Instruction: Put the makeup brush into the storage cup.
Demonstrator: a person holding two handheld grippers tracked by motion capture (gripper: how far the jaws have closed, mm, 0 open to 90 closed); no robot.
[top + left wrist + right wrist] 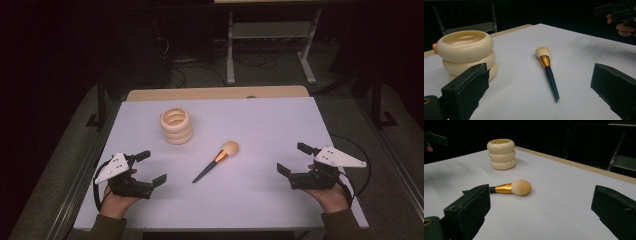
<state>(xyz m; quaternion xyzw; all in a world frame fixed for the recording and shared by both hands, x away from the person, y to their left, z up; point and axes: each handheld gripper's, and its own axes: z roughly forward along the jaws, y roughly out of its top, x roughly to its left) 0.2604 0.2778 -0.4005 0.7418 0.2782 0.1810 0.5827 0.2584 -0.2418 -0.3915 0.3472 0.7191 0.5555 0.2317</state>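
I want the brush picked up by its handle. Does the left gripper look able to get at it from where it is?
Probably yes. The left gripper is open, and bare table lies between it and the brush; the ringed holder stands off to the side.

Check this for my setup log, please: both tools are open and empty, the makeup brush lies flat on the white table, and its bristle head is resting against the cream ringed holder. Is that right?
Not quite. The makeup brush lies apart from the cream ringed holder, with bare table between them, as the high view shows. The rest holds: the left tool and right tool are open and empty, and the brush lies flat.
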